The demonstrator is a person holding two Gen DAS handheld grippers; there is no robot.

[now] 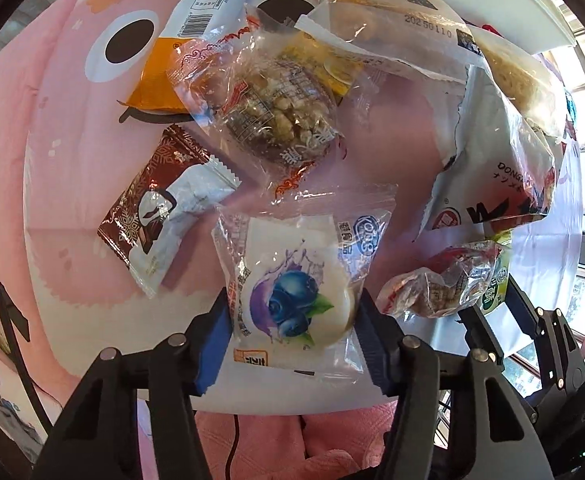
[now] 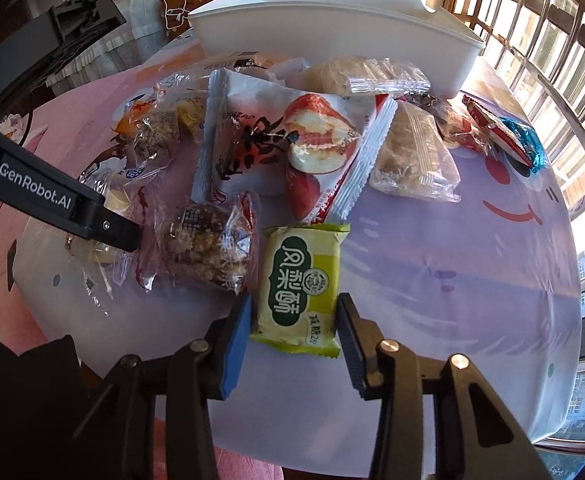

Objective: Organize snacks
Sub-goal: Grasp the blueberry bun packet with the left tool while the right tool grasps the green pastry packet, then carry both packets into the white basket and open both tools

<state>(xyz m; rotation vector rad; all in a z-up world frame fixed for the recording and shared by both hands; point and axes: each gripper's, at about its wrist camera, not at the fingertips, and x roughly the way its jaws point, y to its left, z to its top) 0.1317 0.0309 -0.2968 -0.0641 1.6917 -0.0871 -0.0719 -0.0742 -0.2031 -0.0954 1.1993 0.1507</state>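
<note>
A clear-wrapped blueberry cake packet (image 1: 292, 300) lies on the round table's near edge, between the blue pads of my left gripper (image 1: 294, 300), which press on its two sides. A green pineapple cake packet (image 2: 300, 288) lies flat between the pads of my right gripper (image 2: 294, 302), and both pads touch its long edges. In the left wrist view the right gripper's black fingers (image 1: 488, 328) show at the right beside that green packet (image 1: 498, 280). The left gripper's finger (image 2: 120, 234) reaches in from the left in the right wrist view.
Several more snacks lie piled on the cartoon-face tablecloth (image 2: 452, 280): a nut brittle packet (image 2: 208, 248), a large red date bag (image 2: 288, 156), a brown chocolate packet (image 1: 160, 216) and clear biscuit bags (image 2: 412, 160). A white plastic bin (image 2: 332, 32) stands behind them. Windows line the right side.
</note>
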